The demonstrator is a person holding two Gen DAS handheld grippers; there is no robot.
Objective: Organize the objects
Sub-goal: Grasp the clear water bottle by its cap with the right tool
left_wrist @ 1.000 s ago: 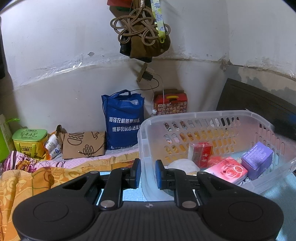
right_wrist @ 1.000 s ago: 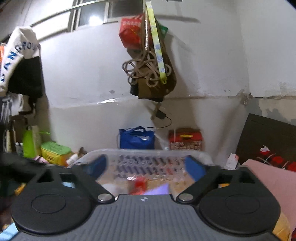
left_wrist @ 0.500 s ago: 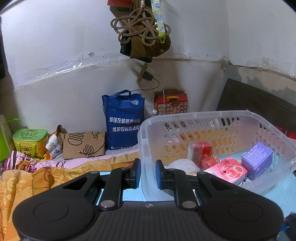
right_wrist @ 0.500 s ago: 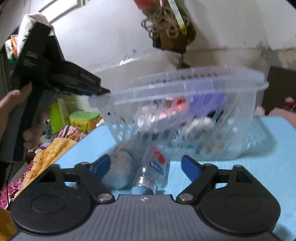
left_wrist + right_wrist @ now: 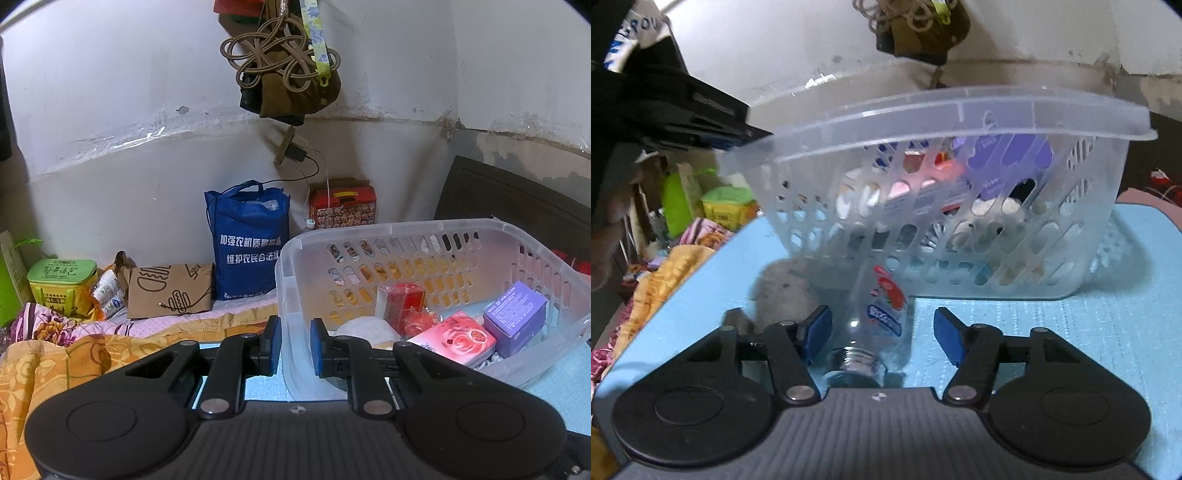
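Observation:
A clear plastic basket [image 5: 498, 229] [image 5: 960, 110] stands on a light blue mat [image 5: 1071, 332]. It holds a red box [image 5: 402, 299], a pink pack [image 5: 454, 339], a purple box [image 5: 515, 314] and a white round thing [image 5: 365, 328]. My left gripper [image 5: 295, 343] is shut on the basket's near left wall, and its black body shows at the basket's corner in the right wrist view. A clear bottle [image 5: 882, 314] lies on the mat in front of the basket, neck towards me. My right gripper [image 5: 882, 334] straddles it with jaws closing; the pads do not press on it.
A grey fuzzy lump [image 5: 783, 291] lies on the mat left of the bottle. Orange bedding [image 5: 55, 362] borders the mat on the left. A blue bag [image 5: 247, 240], brown paper bag [image 5: 170, 291], green tin [image 5: 61, 280] and red box [image 5: 341, 205] stand along the back wall.
The right gripper dropped from above the basket to the mat in front of it and its jaws narrowed around the bottle. The left gripper and basket kept still.

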